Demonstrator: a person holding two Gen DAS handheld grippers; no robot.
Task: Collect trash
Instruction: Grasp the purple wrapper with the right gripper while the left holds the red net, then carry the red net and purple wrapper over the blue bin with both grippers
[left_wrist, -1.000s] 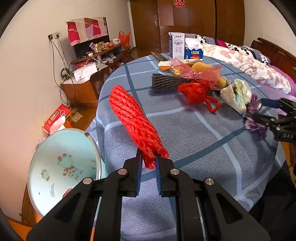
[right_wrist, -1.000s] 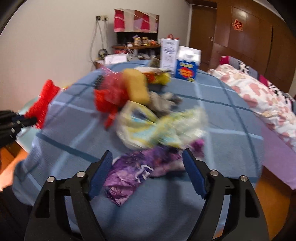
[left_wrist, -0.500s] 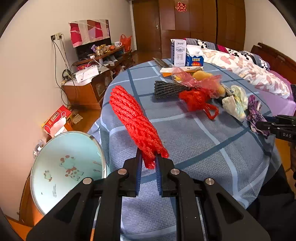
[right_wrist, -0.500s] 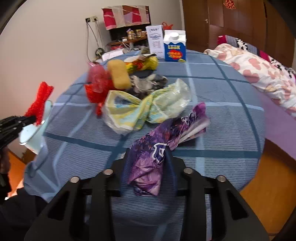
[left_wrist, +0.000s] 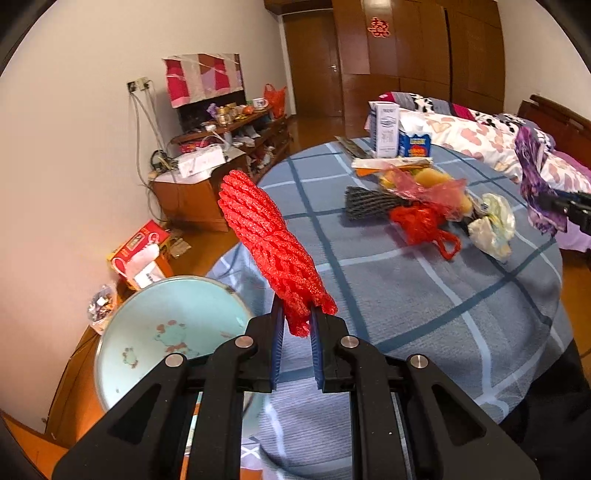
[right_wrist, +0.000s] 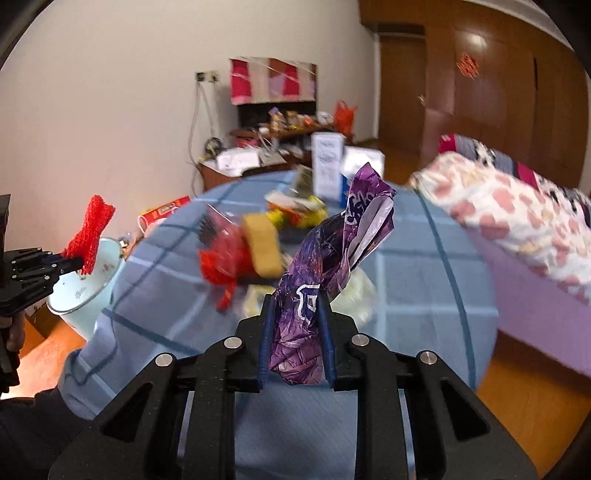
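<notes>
Two tools: each pinches one piece of trash above the table (left_wrist: 424, 295), lifted clear to carry.
Left tool (left_wrist: 297, 328): clamped on red mesh net (left_wrist: 266, 236), near the table's left edge by the pale blue bin (left_wrist: 166, 332); long axis slants up and away.
Right tool (right_wrist: 297, 332): its jaws have just been closing, and now grip a purple wrapper (right_wrist: 332, 258), which points up and right.

Nothing is reading clearly: the blue carton (left_wrist: 414, 144) far ahead of the left gripper (left_wrist: 296, 325) is showing blurred print.
</notes>
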